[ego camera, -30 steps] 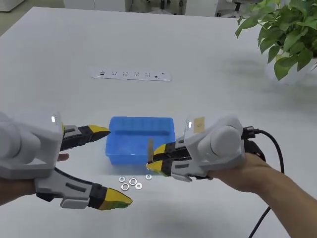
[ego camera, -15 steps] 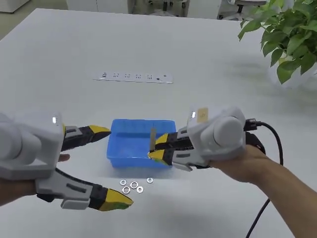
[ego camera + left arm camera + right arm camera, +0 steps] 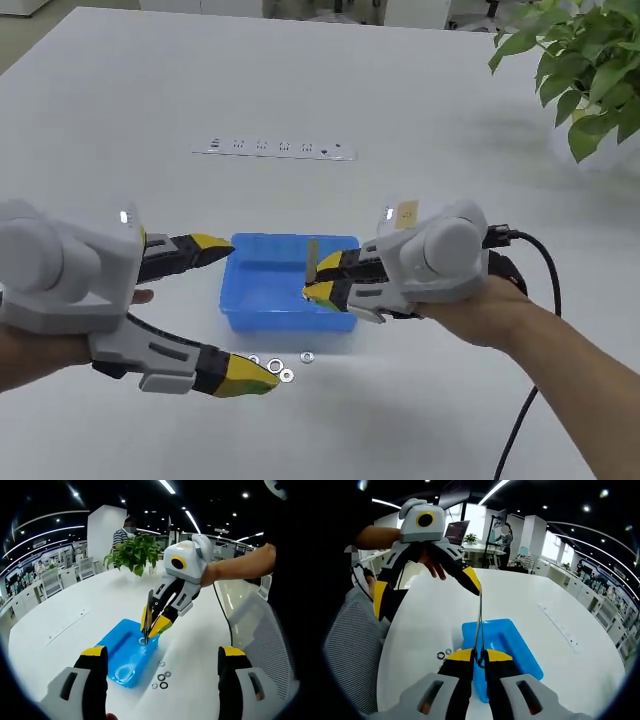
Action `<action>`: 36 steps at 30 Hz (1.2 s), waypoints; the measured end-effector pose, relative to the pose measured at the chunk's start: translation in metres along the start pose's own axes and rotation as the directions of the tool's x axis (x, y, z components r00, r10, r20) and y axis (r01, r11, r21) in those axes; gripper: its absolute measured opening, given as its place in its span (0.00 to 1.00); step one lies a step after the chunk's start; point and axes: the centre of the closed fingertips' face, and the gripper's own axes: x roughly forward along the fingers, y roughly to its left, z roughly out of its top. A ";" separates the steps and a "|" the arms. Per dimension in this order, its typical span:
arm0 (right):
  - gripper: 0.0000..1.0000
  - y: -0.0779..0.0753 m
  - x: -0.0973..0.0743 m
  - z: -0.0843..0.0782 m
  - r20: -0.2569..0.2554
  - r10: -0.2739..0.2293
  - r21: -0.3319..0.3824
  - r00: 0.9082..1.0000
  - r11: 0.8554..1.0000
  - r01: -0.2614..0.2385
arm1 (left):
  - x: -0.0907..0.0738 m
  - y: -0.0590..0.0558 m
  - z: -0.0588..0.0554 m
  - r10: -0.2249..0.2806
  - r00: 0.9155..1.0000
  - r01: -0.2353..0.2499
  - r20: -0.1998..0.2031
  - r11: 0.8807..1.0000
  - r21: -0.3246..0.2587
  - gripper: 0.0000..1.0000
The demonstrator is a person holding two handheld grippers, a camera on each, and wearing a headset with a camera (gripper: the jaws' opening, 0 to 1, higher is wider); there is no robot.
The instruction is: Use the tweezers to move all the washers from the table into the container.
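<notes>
The blue container (image 3: 268,291) sits on the white table, and several loose washers (image 3: 279,368) lie just in front of it. My right gripper (image 3: 322,279) is shut on the tweezers (image 3: 311,262) and holds them over the container's right part. In the left gripper view the tweezers (image 3: 148,614) point down into the container (image 3: 123,655), with what looks like a washer (image 3: 142,641) at their tips. My left gripper (image 3: 226,309) stands open at the container's left, one jaw over the washers. The right gripper view shows the tweezers (image 3: 479,625) clamped between its jaws, above the container (image 3: 507,647).
A white power strip (image 3: 275,149) lies further back on the table. A potted plant (image 3: 590,70) stands at the far right corner. The right gripper's black cable (image 3: 527,405) trails toward the near edge. Open table surrounds the container.
My right gripper has carried the tweezers from the washers on the table up and back over the container. The left gripper has shifted slightly right, still open.
</notes>
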 end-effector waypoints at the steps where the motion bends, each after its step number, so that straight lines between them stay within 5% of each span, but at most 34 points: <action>1: 0.09 -0.001 0.001 -0.001 0.002 -0.001 0.007 1.000 1.000 0.001 | 0.001 0.001 0.000 0.000 1.000 0.000 0.000 1.000 0.000 0.97; 19: 0.09 -0.010 0.019 -0.014 -0.007 -0.003 0.049 1.000 0.999 0.004 | 0.013 0.018 0.005 -0.011 1.000 0.011 -0.010 0.999 0.031 0.83; 36: 0.09 -0.014 0.032 -0.028 -0.027 0.005 0.068 1.000 0.998 -0.003 | 0.033 0.031 0.004 -0.041 0.999 0.043 -0.027 0.996 0.075 0.52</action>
